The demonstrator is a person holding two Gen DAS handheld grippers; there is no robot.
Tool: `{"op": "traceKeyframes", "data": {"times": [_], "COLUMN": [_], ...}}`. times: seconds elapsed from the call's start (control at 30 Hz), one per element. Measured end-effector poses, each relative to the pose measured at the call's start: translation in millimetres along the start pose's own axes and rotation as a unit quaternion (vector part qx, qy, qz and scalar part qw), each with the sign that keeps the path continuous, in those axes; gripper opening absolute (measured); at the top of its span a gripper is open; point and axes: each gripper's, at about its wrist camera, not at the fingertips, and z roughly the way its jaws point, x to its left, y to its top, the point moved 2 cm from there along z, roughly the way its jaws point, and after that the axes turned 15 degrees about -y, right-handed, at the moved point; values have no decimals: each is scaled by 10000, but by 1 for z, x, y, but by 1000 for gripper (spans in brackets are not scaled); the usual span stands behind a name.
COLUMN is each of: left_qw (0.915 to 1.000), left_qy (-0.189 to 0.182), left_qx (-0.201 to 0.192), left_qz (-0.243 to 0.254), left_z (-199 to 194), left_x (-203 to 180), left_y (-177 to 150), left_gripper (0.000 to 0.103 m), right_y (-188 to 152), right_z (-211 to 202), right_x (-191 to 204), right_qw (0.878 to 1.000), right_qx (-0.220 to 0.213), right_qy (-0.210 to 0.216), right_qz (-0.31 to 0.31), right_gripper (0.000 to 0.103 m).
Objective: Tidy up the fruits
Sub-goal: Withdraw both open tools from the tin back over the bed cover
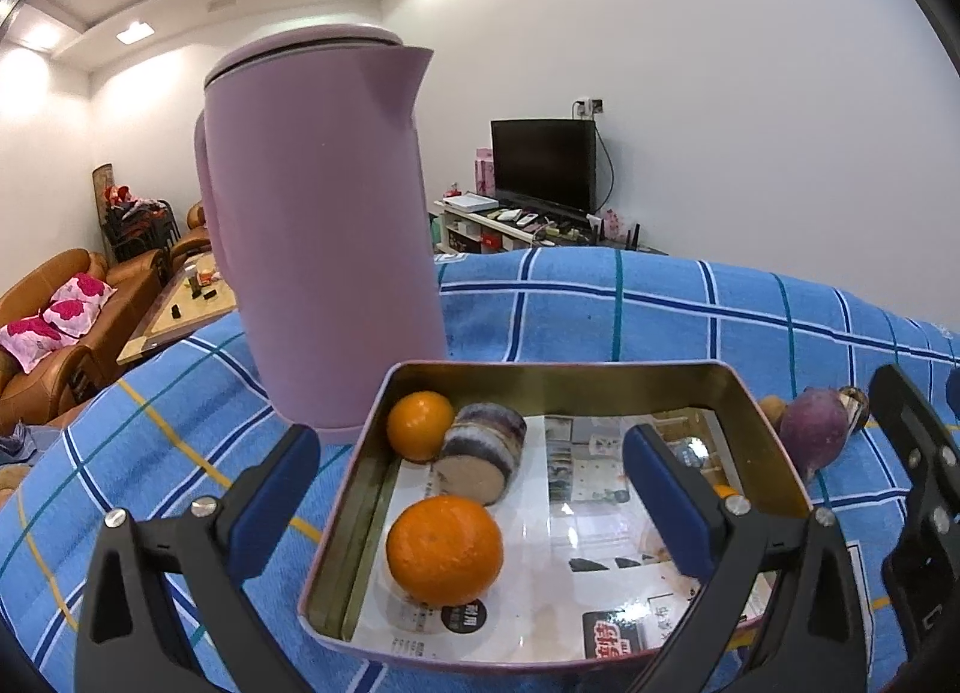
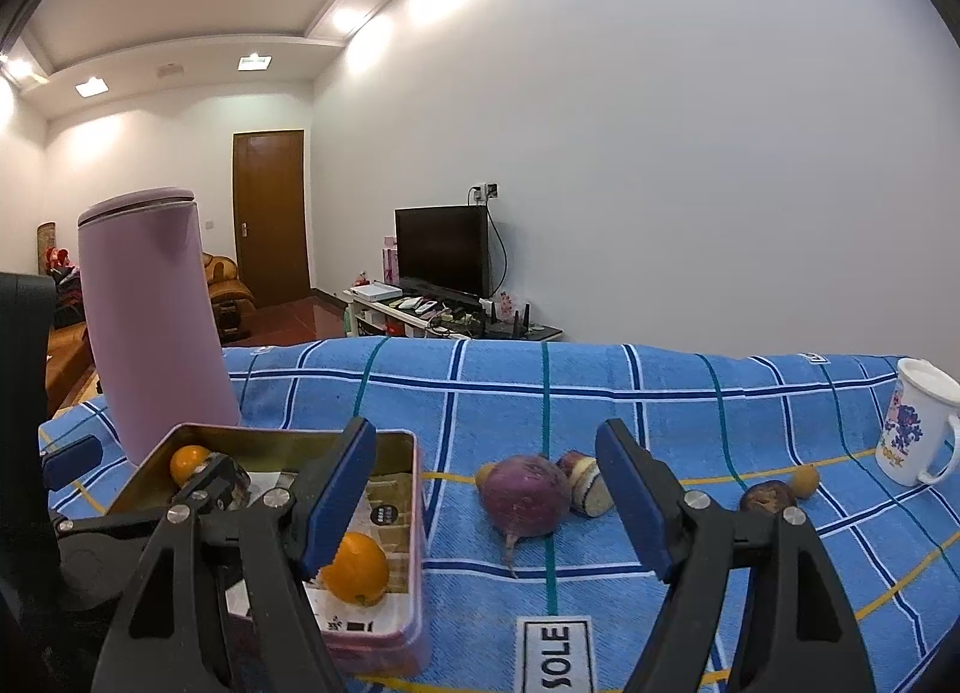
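While the left tool [image 1: 471, 489] hung released over the pink rectangular metal tin [image 1: 771, 441], the empty right tool [image 2: 486, 489] faced the round purple turnip [image 2: 523, 495]; careless clenching could roll it away.

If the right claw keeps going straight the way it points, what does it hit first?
Probably the purple radish, lying on the blue checked cloth between the open right claw fingers; depth is uncertain.

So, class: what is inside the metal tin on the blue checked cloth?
The tin holds two oranges, a purple-skinned cut piece and a printed paper liner. The claws hide part of its floor.
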Motion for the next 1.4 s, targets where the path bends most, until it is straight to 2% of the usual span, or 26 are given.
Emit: {"op": "traceKeyframes", "data": {"times": [0.27, 0.43, 1.4], "left_qw": [9999, 9999, 9970], "left_qy": [12, 71, -242], "left_qx": [-14, -76, 29], "left_qz": [-124, 65, 739], "left_z": [-6, -11, -24], "left_x": [-4, -17, -94], "left_y": [-5, -8, -21], "left_gripper": [103, 103, 103], "right_y": [-3, -4, -10], "right_z": [-1, -4, 1], "right_x": [-19, -32, -115], "right_qw": [9999, 9998, 9980], "right_qx": [105, 133, 295], "right_qy": [-96, -154, -557], "right_qz": [-10, -25, -81], "right_gripper": [77, 77, 77]}}
